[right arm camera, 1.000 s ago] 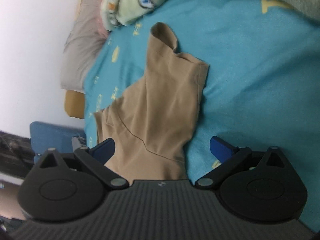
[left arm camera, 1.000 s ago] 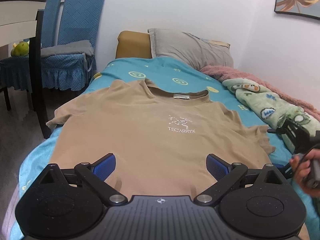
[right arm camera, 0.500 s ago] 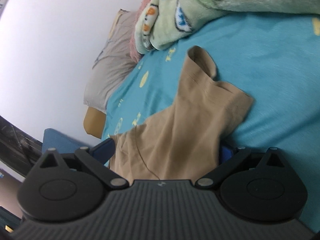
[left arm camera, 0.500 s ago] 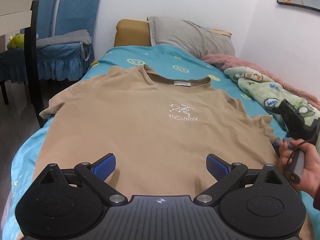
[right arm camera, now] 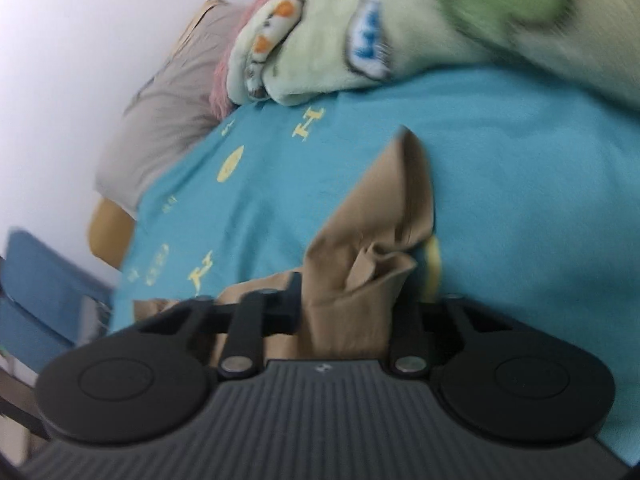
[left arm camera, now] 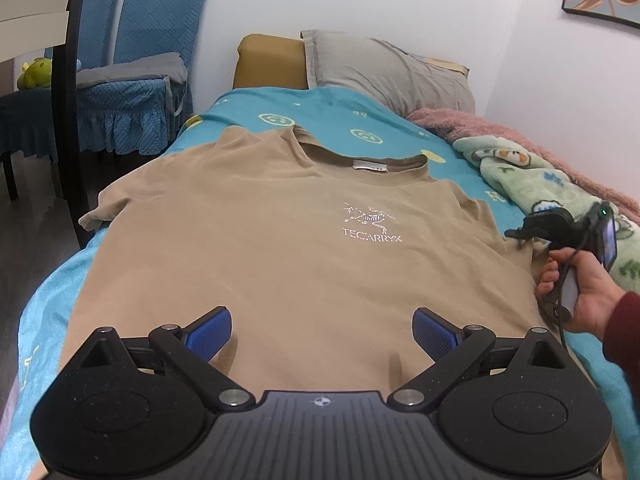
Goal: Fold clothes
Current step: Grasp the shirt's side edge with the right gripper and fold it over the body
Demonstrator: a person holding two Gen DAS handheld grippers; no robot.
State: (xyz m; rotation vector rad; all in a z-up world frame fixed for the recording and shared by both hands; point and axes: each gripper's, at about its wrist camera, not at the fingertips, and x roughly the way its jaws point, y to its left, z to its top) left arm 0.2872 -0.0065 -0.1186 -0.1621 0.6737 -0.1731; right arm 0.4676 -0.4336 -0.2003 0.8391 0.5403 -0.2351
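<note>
Right claw [right arm camera: 344,304] is clamping the T-shirt [left arm camera: 304,248] sleeve [right arm camera: 384,240] on the bed [left arm camera: 328,120]; left claw [left arm camera: 322,330] is hovering apart over the hem. I'm aiming to carry the sleeve inward, low and level, avoiding bunching.

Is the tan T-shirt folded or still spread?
Spread: the tan T-shirt lies flat, logo up; only one sleeve bunches in the right gripper.

Black hand-held gripper [left arm camera: 322,330], blue pads [left arm camera: 208,334]; maroon sleeve [left arm camera: 622,332].

The bed [left arm camera: 400,128], in a teal sheet, carries a tan T-shirt [left arm camera: 300,248] spread flat, a grey pillow [left arm camera: 384,68] at its head, and a green blanket [left arm camera: 532,180] bunched along the wall.
</note>
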